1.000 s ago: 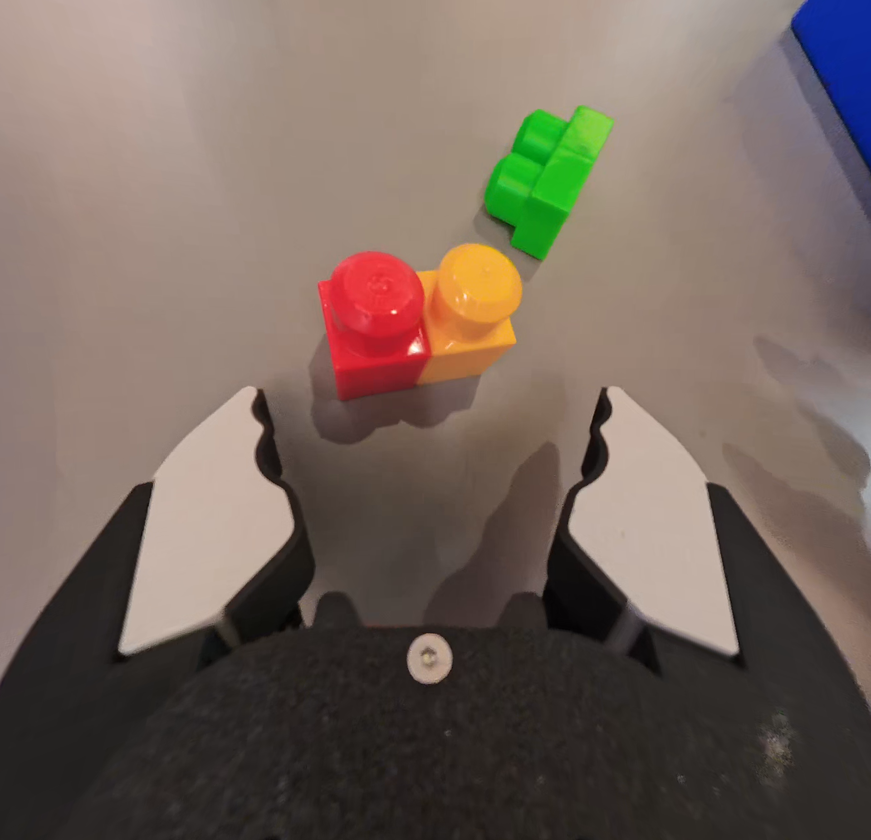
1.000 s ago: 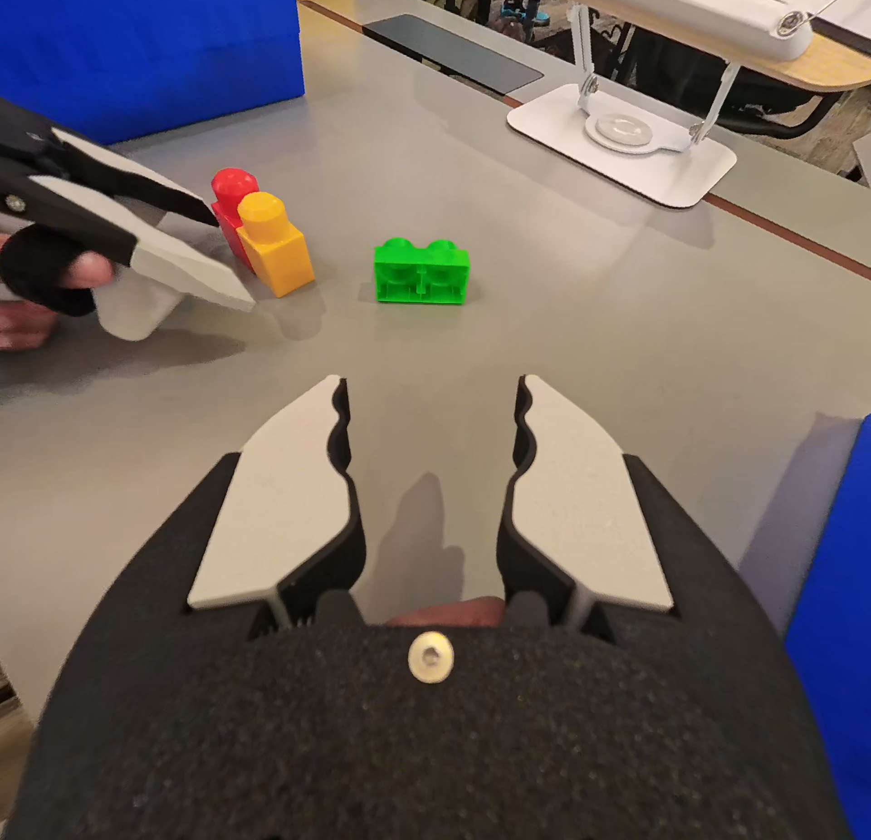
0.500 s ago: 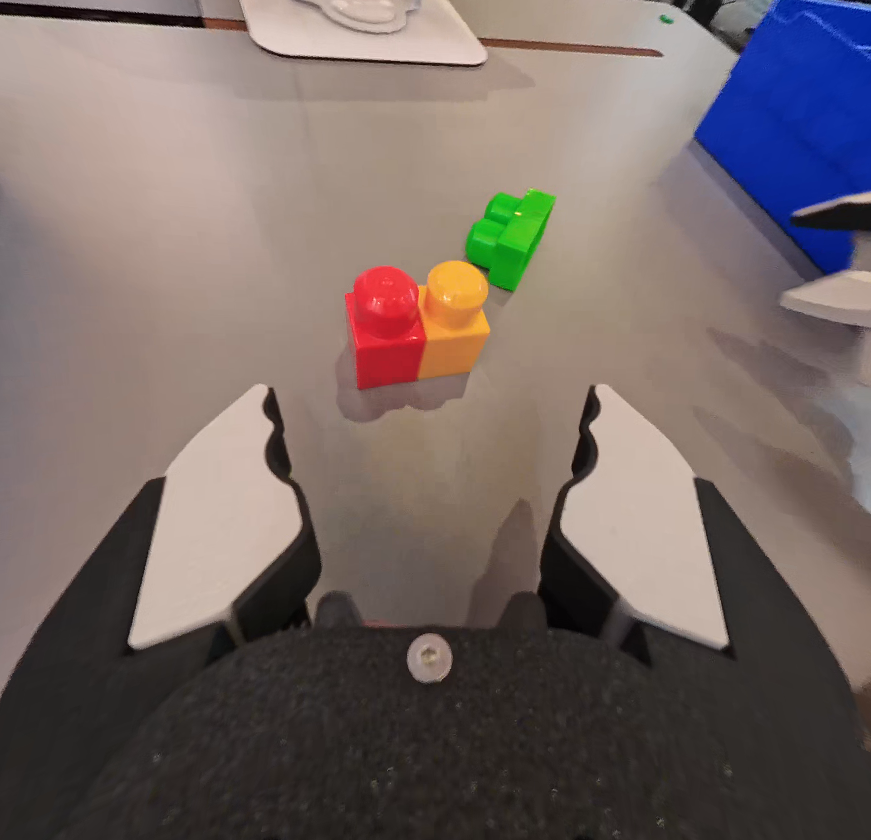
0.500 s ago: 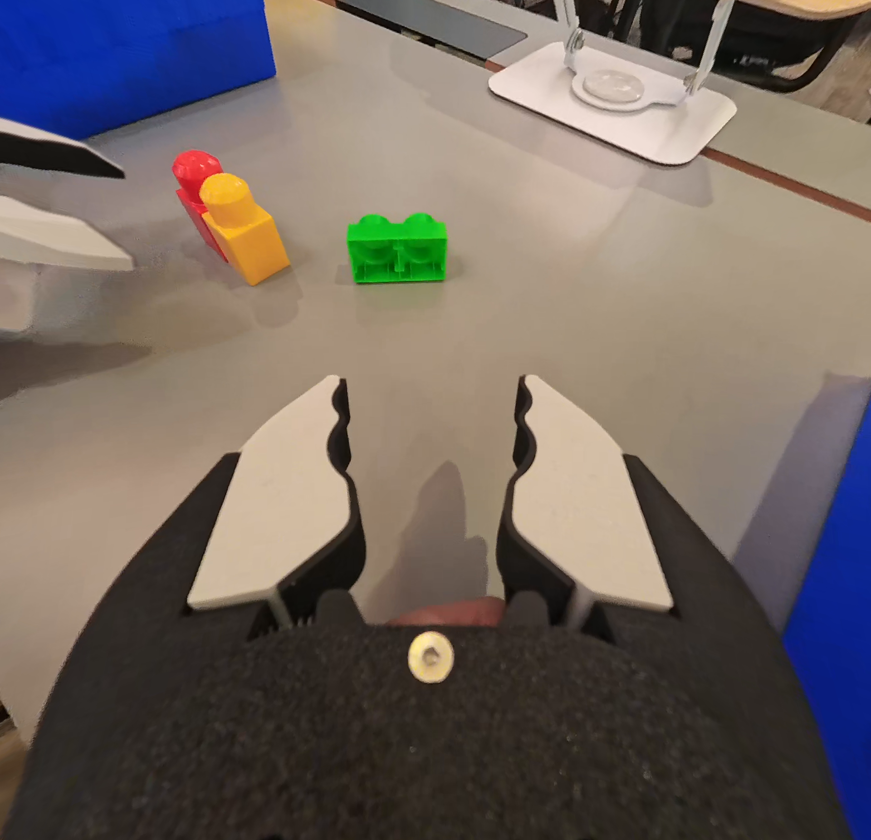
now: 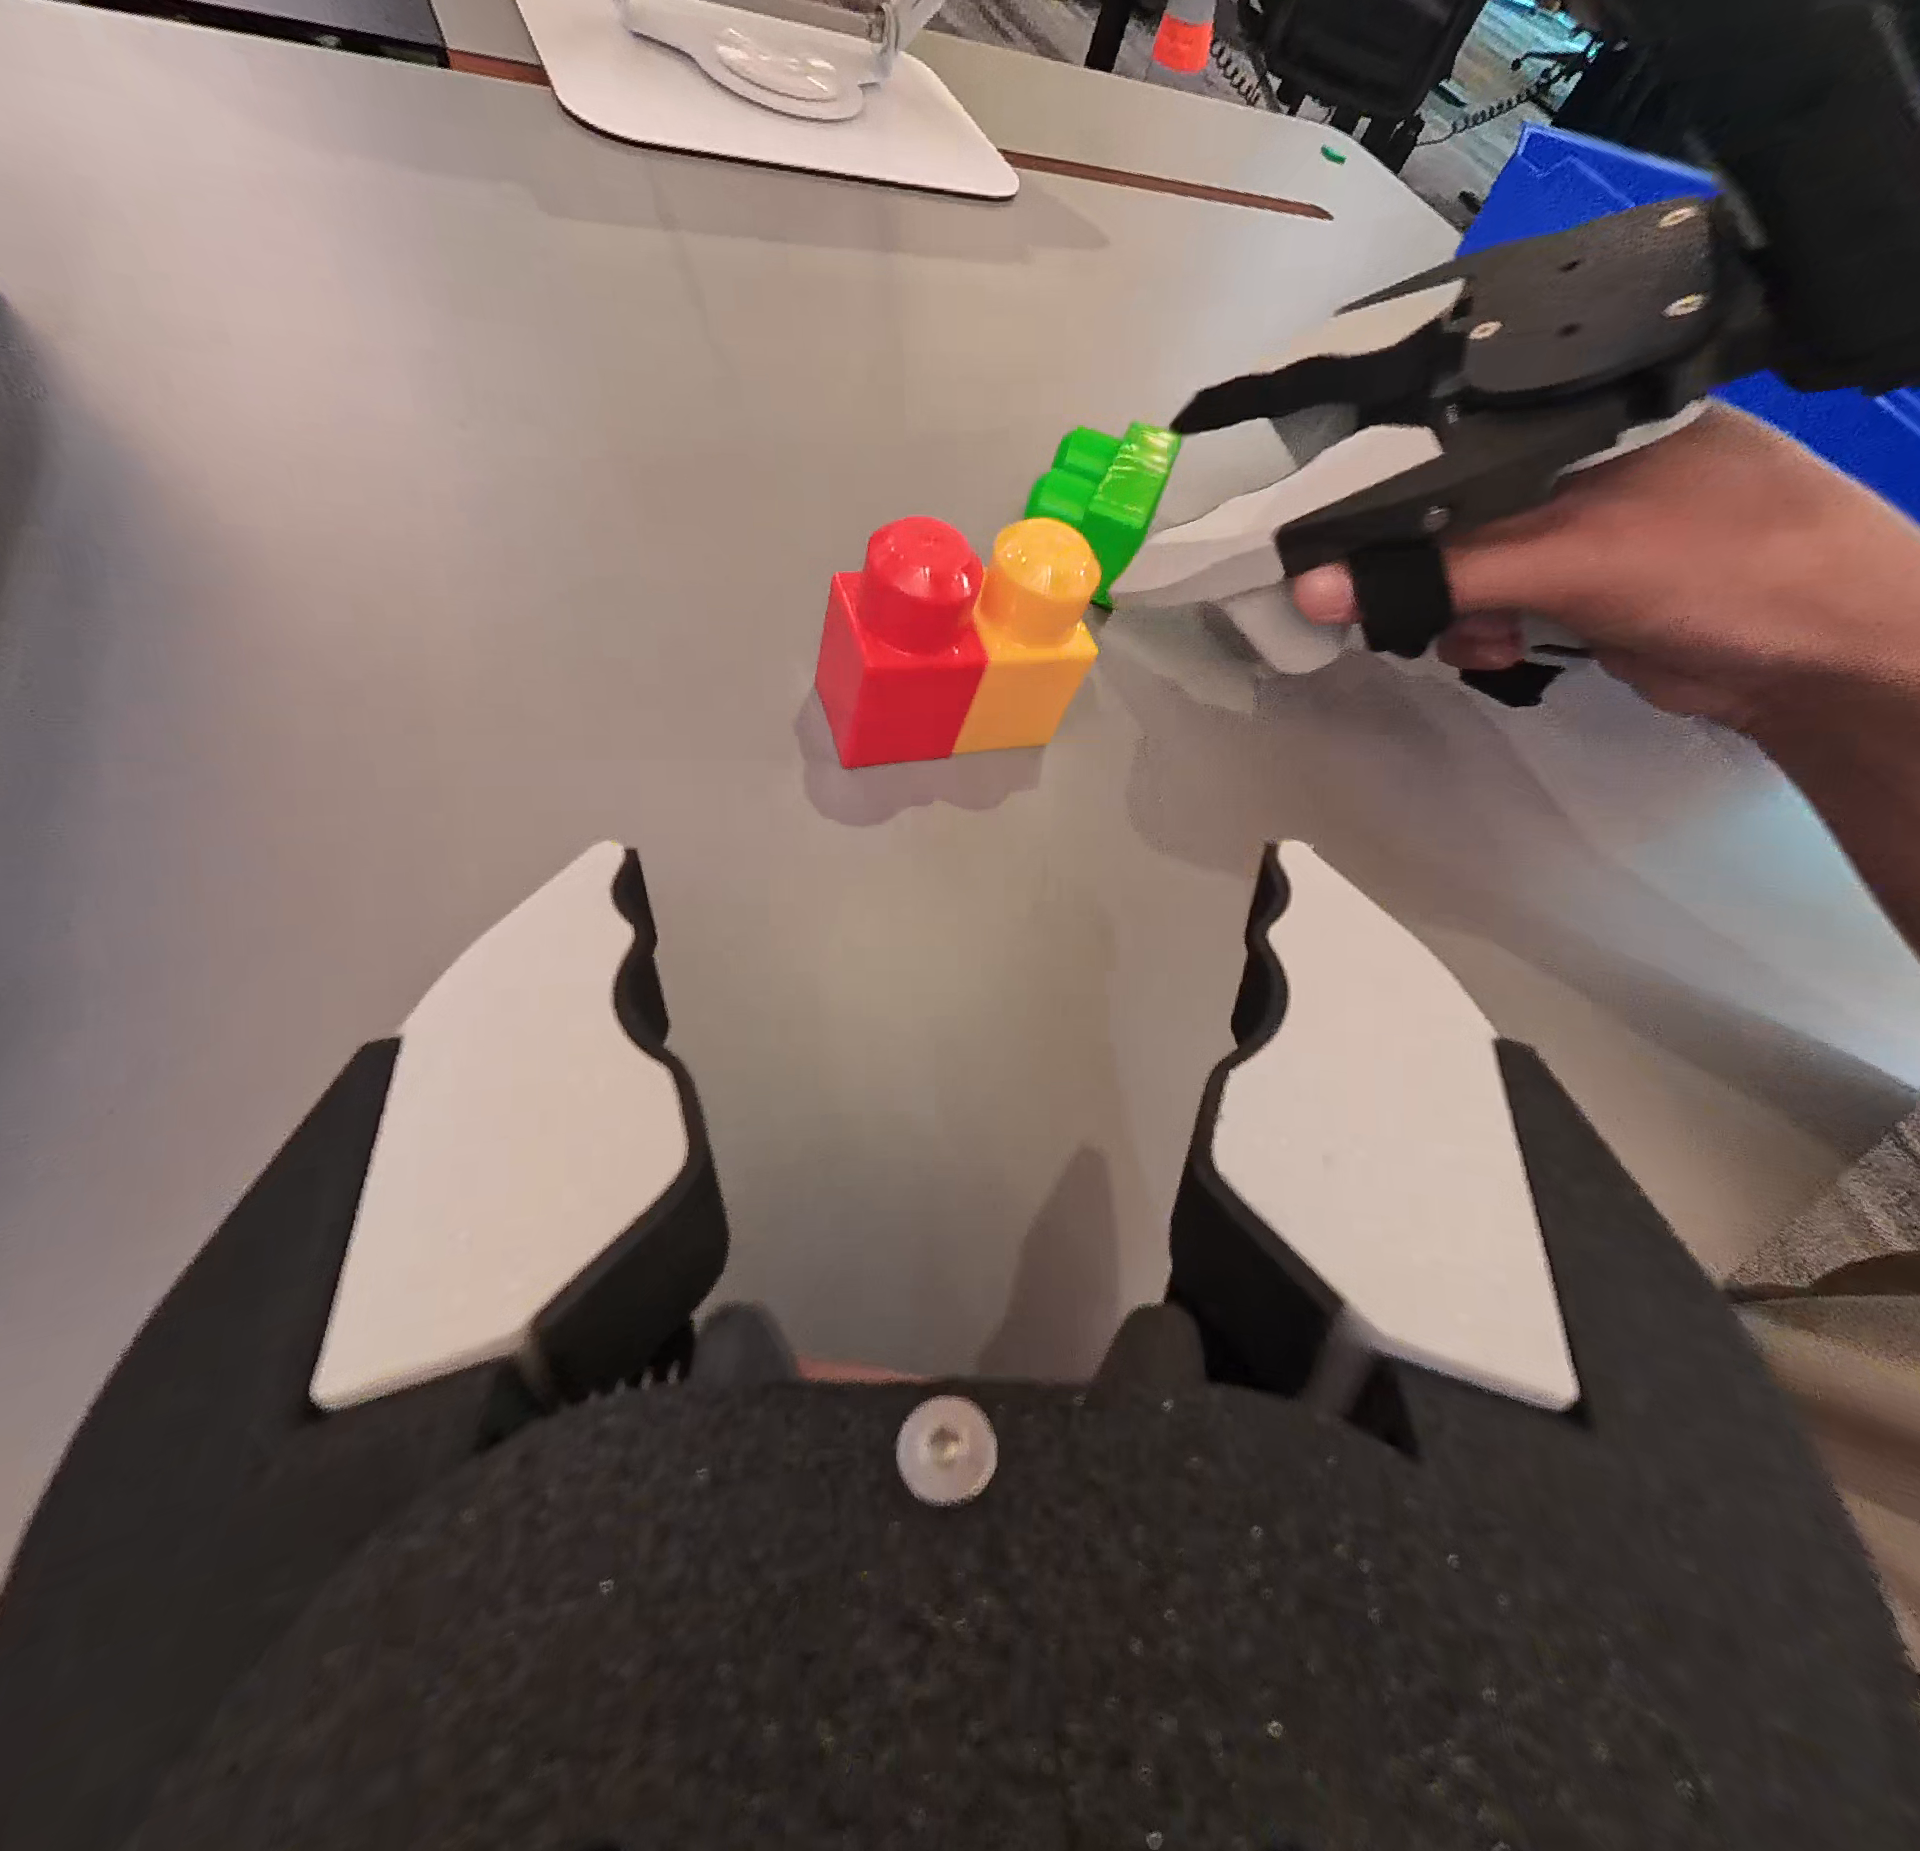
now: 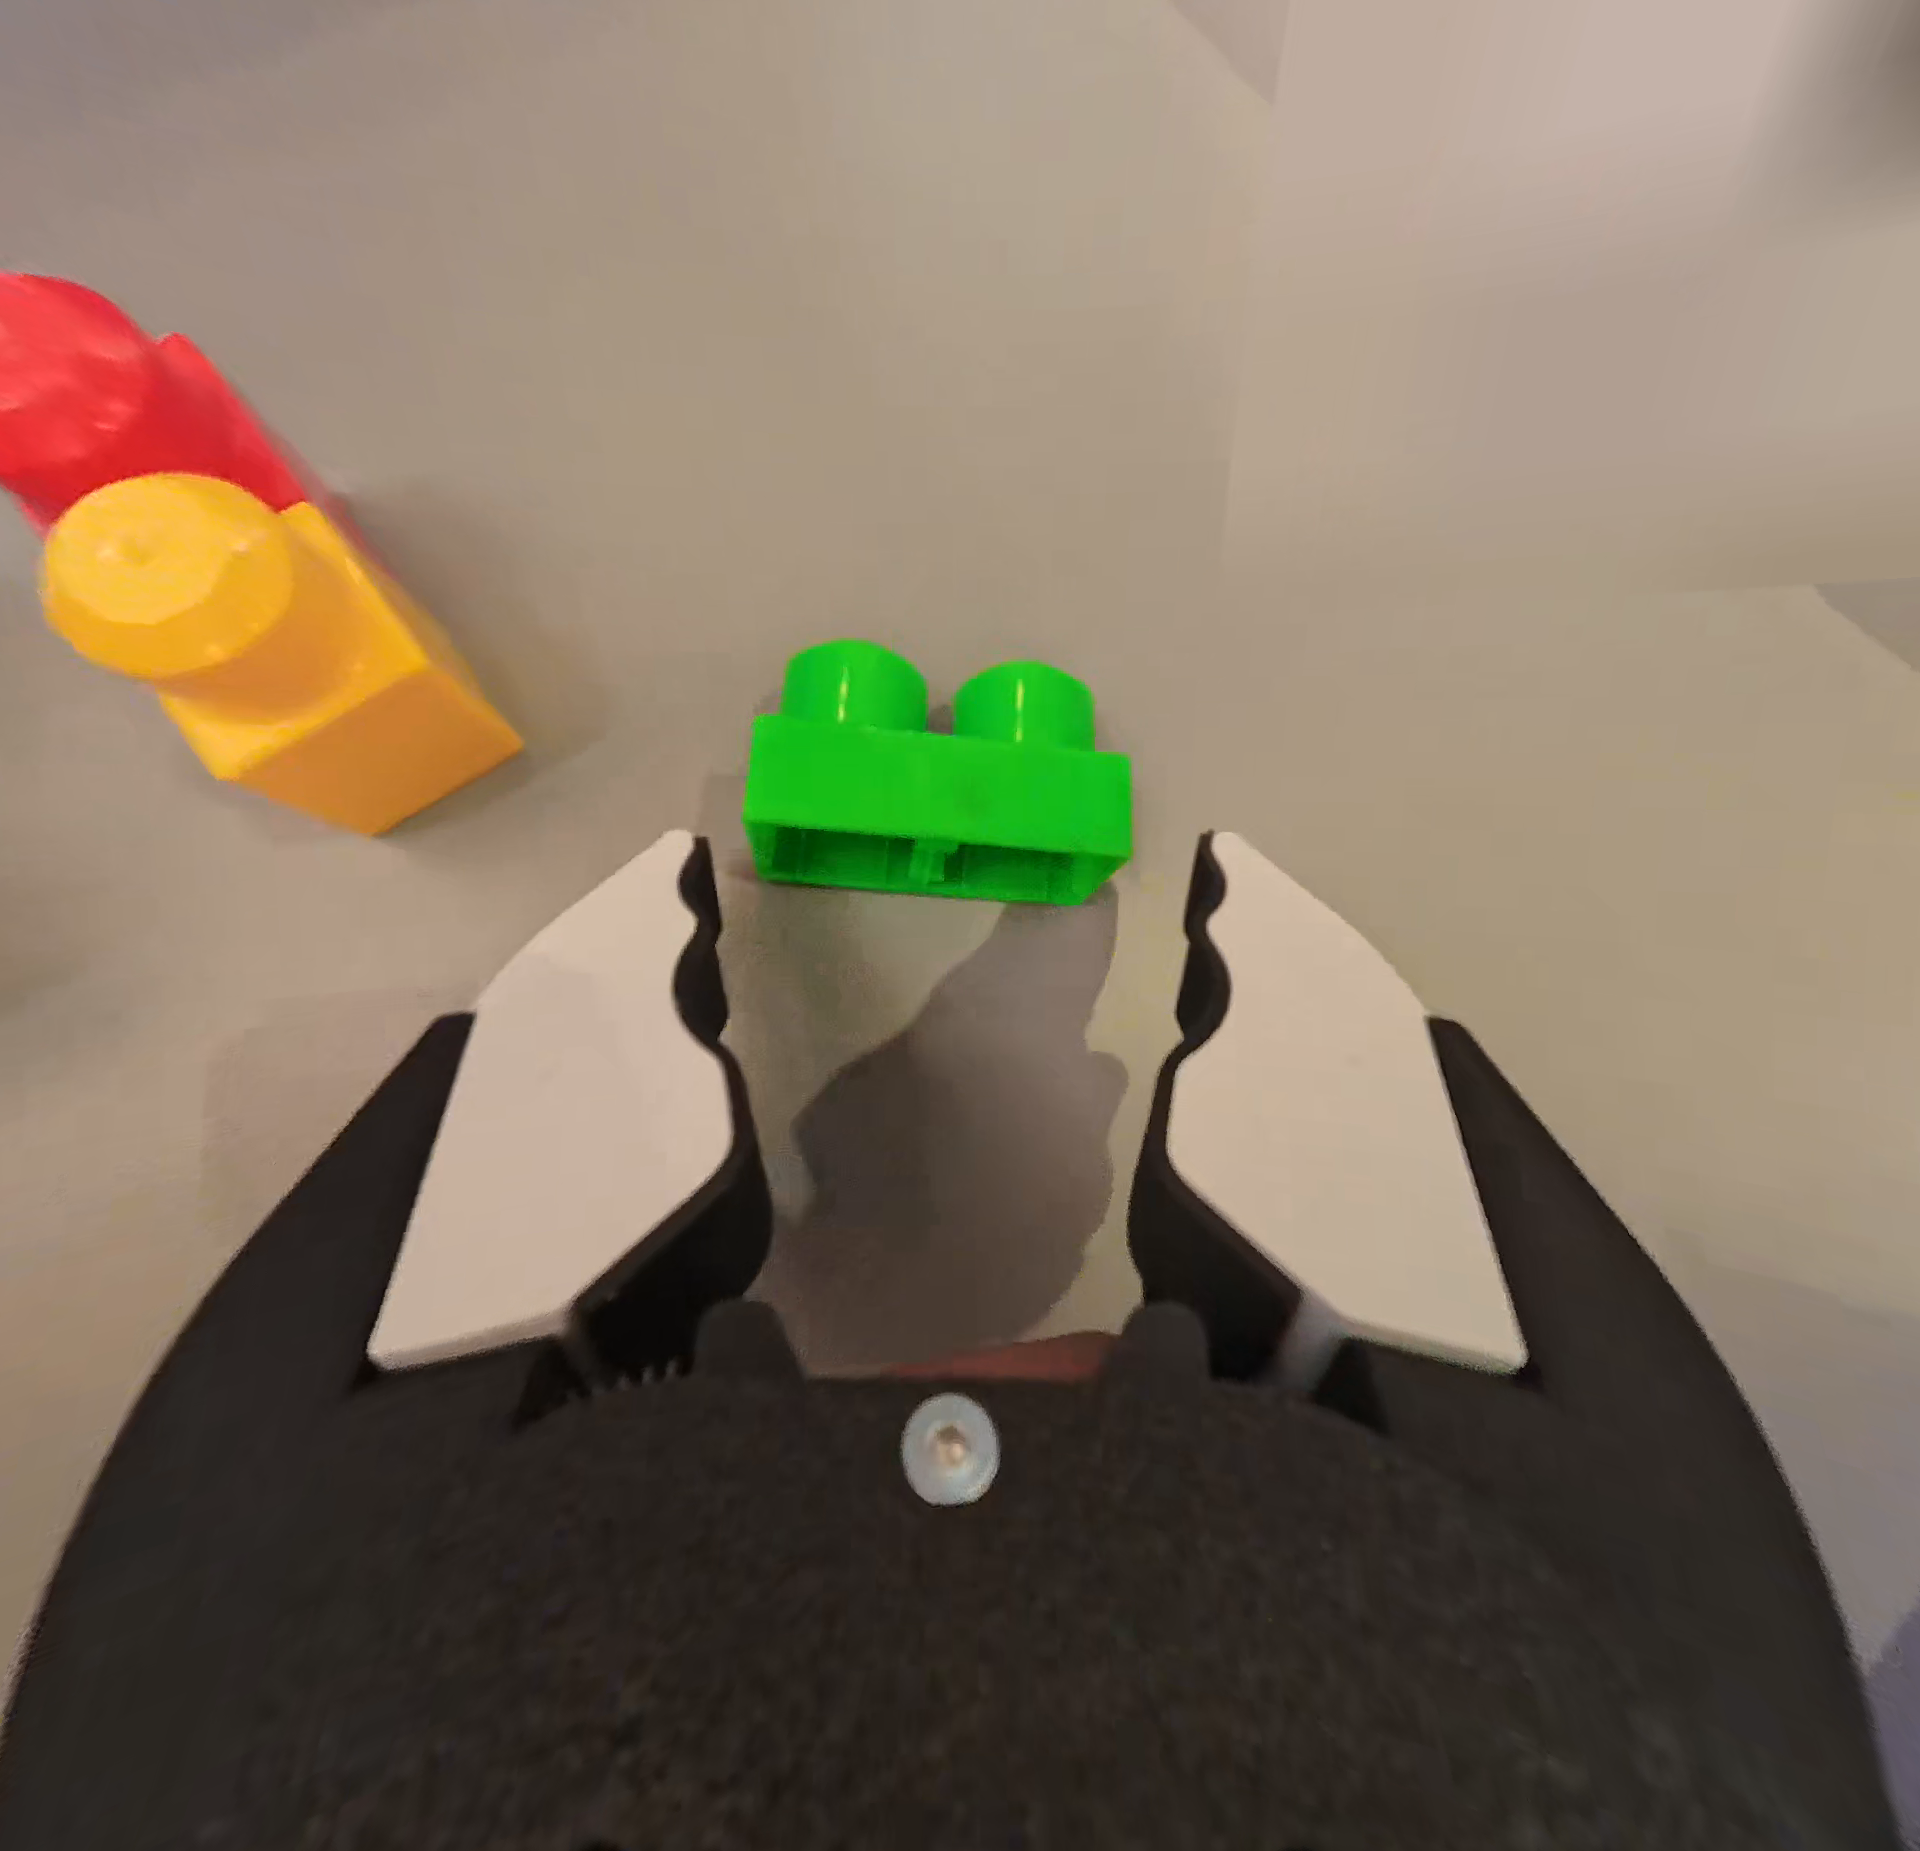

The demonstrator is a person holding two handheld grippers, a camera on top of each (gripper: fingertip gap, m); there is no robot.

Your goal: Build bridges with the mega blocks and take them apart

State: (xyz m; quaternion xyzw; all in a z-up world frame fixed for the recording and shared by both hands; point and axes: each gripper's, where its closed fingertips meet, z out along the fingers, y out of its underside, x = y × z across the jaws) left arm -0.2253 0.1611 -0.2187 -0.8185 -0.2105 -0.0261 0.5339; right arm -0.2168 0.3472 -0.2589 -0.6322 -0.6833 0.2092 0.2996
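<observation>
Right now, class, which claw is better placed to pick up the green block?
The right claw: it is open just short of the green block, lined up with it. The left claw is open too but farther back.

right gripper (image 6: 945, 845) now at green block (image 6: 935, 814)

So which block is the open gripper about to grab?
On the grey tabletop, beside the upright red plastic block and yellow plastic block, lies the green plastic block. It alone has two studs and lies on its side.
</observation>
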